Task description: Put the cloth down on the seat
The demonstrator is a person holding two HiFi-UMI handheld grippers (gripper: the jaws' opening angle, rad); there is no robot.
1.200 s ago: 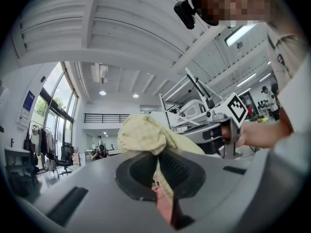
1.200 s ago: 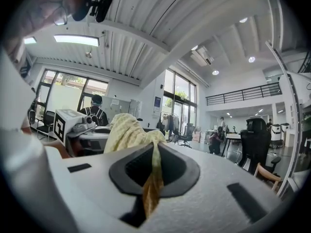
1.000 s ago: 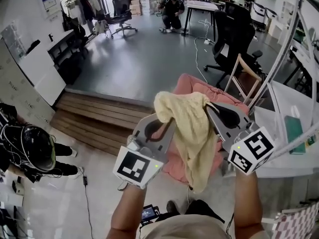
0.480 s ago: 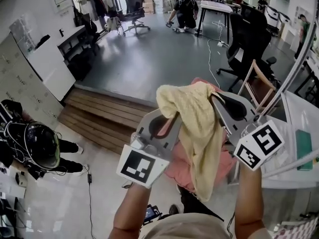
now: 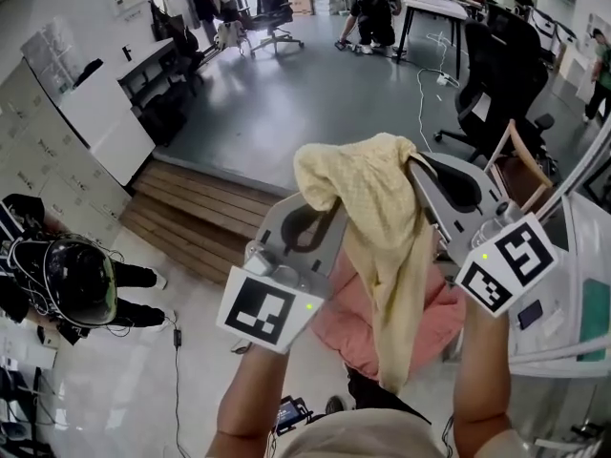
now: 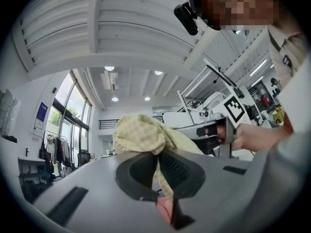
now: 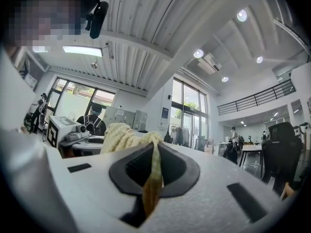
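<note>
A pale yellow cloth [image 5: 382, 227] hangs between my two raised grippers, its long tail drooping toward me. The left gripper [image 5: 323, 206] is shut on the cloth's left corner, and the fabric [image 6: 141, 132] bunches over its jaws [image 6: 158, 166]. The right gripper [image 5: 417, 167] is shut on the other end, with a thin fold [image 7: 154, 171] pinched between its pads. Below the cloth lies the pink cushioned seat [image 5: 348, 327], partly hidden by the fabric. Neither gripper touches the seat.
A wooden chair frame [image 5: 523, 156] stands at the right beside a white table [image 5: 584, 289]. Wooden steps [image 5: 205, 208] lead to the grey floor. A black office chair [image 5: 496, 74] stands beyond. One person in a helmet [image 5: 72, 280] crouches left, another [image 5: 374, 12] far back.
Both grippers have kept their hold on the cloth. In the head view the pink seat has slid from behind the cloth's top to beneath its hanging tail, and the room has shifted downward.
</note>
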